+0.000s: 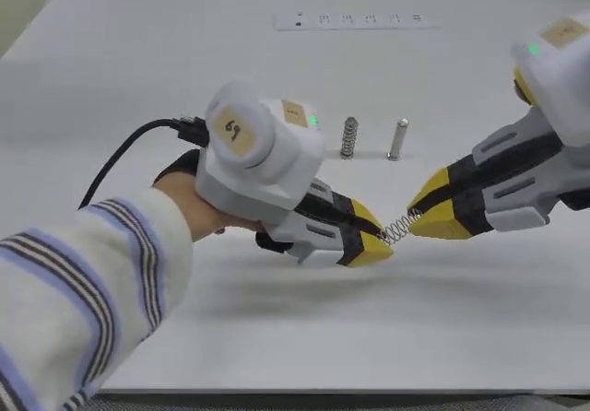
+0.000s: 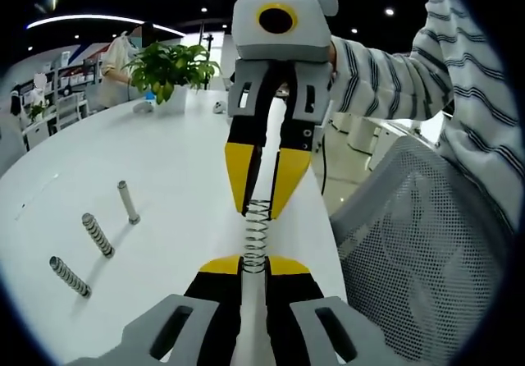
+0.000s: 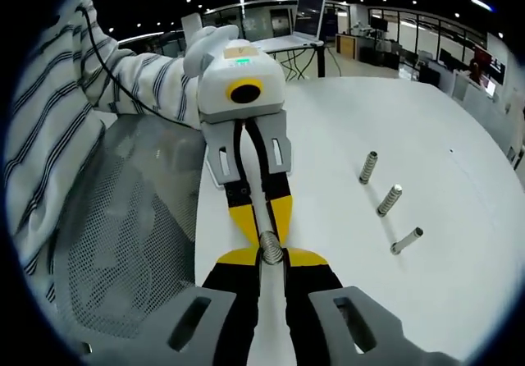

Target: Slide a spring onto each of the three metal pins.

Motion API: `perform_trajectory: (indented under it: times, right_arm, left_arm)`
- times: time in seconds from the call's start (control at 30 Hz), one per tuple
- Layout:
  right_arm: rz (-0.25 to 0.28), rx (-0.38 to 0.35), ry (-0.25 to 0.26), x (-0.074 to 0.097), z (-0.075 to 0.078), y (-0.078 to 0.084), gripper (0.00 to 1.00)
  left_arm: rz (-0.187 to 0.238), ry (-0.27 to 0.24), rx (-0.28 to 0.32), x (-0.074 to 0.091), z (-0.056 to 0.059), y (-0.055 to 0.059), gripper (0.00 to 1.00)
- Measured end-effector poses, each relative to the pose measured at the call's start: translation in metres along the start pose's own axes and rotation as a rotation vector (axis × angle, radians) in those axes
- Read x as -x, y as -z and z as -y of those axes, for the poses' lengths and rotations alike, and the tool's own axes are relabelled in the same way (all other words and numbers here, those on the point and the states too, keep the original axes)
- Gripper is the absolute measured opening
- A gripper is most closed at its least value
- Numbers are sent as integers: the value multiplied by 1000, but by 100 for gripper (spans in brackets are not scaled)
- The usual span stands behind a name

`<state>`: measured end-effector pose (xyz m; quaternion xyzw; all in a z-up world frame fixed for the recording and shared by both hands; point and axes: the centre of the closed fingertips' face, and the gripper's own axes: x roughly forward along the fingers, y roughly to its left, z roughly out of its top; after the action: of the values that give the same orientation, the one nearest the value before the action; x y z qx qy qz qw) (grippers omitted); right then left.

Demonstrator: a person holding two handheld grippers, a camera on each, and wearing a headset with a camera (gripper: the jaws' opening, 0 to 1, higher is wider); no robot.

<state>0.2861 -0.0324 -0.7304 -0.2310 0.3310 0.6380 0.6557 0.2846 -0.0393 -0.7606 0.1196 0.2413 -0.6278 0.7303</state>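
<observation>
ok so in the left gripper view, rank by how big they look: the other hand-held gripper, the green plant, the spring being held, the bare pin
1. white, black and yellow right hand-held gripper
2. leafy green potted plant, though it stands far off
3. coiled steel spring, near the camera
4. bare silver metal pin

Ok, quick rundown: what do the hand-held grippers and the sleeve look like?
The left hand-held gripper and the right hand-held gripper each have a white rounded housing, grey-and-black jaw arms, yellow wedge tips, a tan sticker and a green light. A black cable leaves the left one. The sleeve is pale knit with blue and dark stripes.
</observation>
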Motion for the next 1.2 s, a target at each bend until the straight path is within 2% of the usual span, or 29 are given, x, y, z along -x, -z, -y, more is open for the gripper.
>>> perform_trajectory:
  times: [0.1,0.27,0.4,0.6,0.73,0.83,0.93,1.03,1.1,1.2]
  right_arm:
    - [-28,34,-8,1,-3,-1,7]
    - [-62,67,-14,-1,-5,-4,7]
    - [-67,97,-24,-3,-6,-9,7]
    - [-117,122,-48,-3,-10,-5,7]
    - [-133,125,-45,-1,-9,-4,8]
    - [-139,94,-32,2,-7,-5,8]
    - [-144,97,-32,4,-7,-5,8]
    - [-159,116,-31,4,-6,-5,8]
    - [-179,157,-27,2,-4,-5,8]
    - [-188,161,-35,-2,-4,-5,8]
  left_arm:
    - [18,4,15,-2,3,-1,2]
    - [14,-2,1,-5,5,-1,2]
    - [24,1,-6,-7,6,-3,2]
    - [41,5,-4,-10,9,-1,2]
    - [58,3,9,-10,8,-3,2]
    - [68,-5,18,-9,5,-6,2]
    - [70,-9,0,-8,5,-8,2]
    - [73,-14,-2,-7,4,-9,2]
    - [74,-21,10,-7,2,-8,2]
    - [62,-19,9,-8,2,-6,2]
